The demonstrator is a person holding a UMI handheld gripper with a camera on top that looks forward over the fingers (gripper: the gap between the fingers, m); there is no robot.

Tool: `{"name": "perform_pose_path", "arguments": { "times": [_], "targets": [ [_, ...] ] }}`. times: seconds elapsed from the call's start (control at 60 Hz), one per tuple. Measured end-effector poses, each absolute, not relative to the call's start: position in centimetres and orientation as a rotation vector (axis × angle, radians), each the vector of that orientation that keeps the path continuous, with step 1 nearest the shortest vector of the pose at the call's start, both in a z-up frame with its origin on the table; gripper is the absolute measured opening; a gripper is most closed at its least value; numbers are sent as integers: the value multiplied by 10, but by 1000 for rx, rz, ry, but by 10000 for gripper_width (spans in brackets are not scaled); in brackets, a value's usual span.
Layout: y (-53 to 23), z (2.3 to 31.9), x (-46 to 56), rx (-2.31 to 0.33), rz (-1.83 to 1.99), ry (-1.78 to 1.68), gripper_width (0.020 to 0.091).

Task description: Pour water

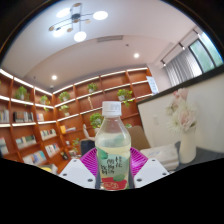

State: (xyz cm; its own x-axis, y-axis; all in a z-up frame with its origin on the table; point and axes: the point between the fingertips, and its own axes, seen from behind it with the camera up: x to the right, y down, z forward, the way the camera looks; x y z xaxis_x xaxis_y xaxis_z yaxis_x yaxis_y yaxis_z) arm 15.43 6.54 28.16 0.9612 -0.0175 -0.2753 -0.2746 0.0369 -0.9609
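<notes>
Bottle (114,152): clear plastic, white cap on, pale liquid inside, green-and-red label; upright, at 12 o'clock between the pink-padded jaws, both pressing it.

one bottle (113,148) with a white cap stands between the fingers of one gripper (112,172), which shows two fingers, each with one magenta pad. one white vase (187,148) holds one bunch of pale flowers (182,108). one set of wooden shelves (60,115) runs along the wall, in about three tiers. at least five potted green plants (124,95) sit on them. one ceiling fan (68,17) hangs overhead, with three bright round ceiling lights (100,15) near it.
</notes>
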Motion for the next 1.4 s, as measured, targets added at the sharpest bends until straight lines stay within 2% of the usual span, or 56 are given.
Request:
{"name": "perform_pose_path", "arguments": {
  "times": [0.033, 0.117, 0.133, 0.15, 0.183, 0.25, 0.267, 0.367, 0.383, 0.517, 0.667, 0.817, 1.017, 1.15, 1.183, 1.4],
  "targets": [
    [62, 286, 168, -1542, 96, 201, 381],
    [65, 272, 208, -1584, -87, 138, 381],
    [72, 257, 221, -1583, -112, 132, 381],
    [67, 262, 220, -1599, -137, 136, 382],
    [68, 253, 235, -1619, -176, 137, 381],
    [69, 231, 259, -1662, -222, 156, 381],
    [74, 215, 271, -1667, -231, 162, 382],
    [61, 187, 285, -1727, -267, 211, 380],
    [74, 170, 305, -1729, -266, 211, 380],
    [70, 134, 320, -1768, -252, 249, 380],
    [74, 102, 324, -1789, -223, 249, 391],
    [72, 104, 323, -1768, -218, 230, 385],
    [70, 103, 325, -1767, -186, 262, 511],
    [62, 93, 319, -1810, -170, 247, 793],
    [58, 94, 317, -1808, -172, 236, 831],
    [7, 92, 282, -1819, -90, 178, 840]
  ]
}}
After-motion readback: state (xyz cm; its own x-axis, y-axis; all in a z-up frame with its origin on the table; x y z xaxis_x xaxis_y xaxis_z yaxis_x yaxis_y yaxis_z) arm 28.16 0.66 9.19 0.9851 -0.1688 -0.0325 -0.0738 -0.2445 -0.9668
